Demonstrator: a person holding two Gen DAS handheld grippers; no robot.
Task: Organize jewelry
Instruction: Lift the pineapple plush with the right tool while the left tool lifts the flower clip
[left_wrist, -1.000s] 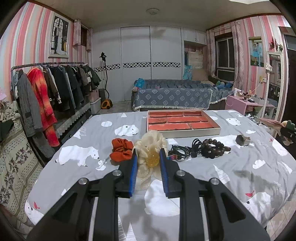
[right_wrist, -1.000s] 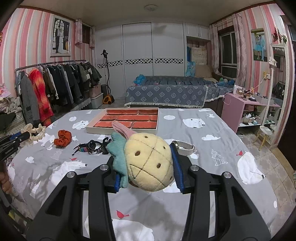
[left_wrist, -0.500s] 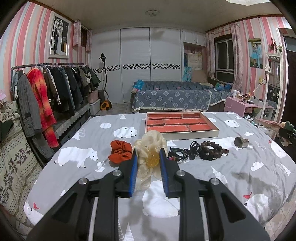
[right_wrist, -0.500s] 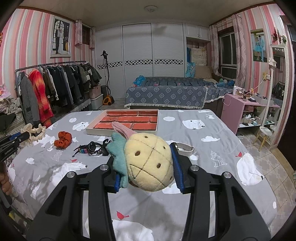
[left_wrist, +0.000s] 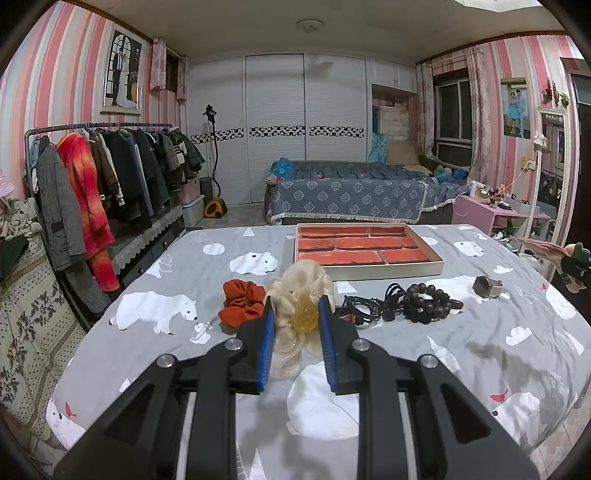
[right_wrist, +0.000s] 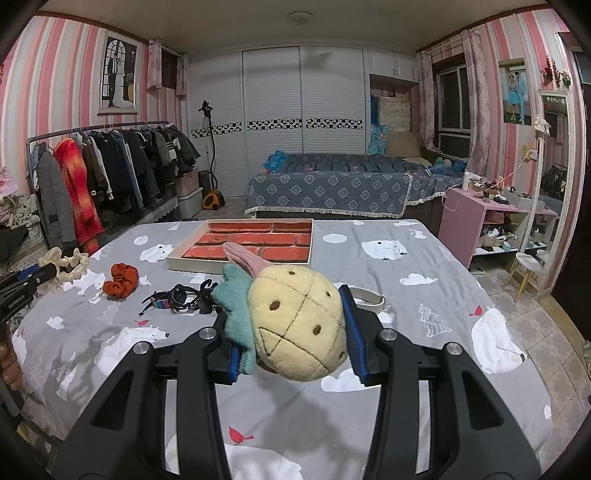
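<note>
Progress: early, by my reading. The red-lined tray (left_wrist: 367, 246), upper centre of the left wrist view, shows every compartment bare; nothing has been sorted into it yet.
Held pieces: a cream flower scrunchie (left_wrist: 300, 295) and a plush pineapple hair tie (right_wrist: 297, 325), both lifted clear of the bedspread (left_wrist: 461, 343).
Left to do: an orange scrunchie (left_wrist: 242, 302) left of centre, a tangle of black cords (left_wrist: 365, 308), a dark bead bracelet (left_wrist: 428, 301) and a metal ring-like piece (left_wrist: 487, 286) further right lie loose on the bedspread, in a row just in front of the tray. In the right wrist view a pale band (right_wrist: 367, 297) shows just behind the pineapple.
Left gripper (left_wrist: 296, 317): low centre of its own view, its blue-padded fingers (left_wrist: 266, 343) clamped on the cream scrunchie at its amber centre; the fabric spills above and below them. In the right wrist view it enters at the left edge with the scrunchie at its tip.
Right gripper (right_wrist: 291, 332): low centre of its view, fingers (right_wrist: 355, 332) pressed on either side of the pineapple, whose green leaves bulge out leftward.
Pose: both tools tilt gently downward toward the tray, side by side above the near part of the bed, well short of the tray.
Next, as a judgement: each held piece needs carrying forward to a compartment.
</note>
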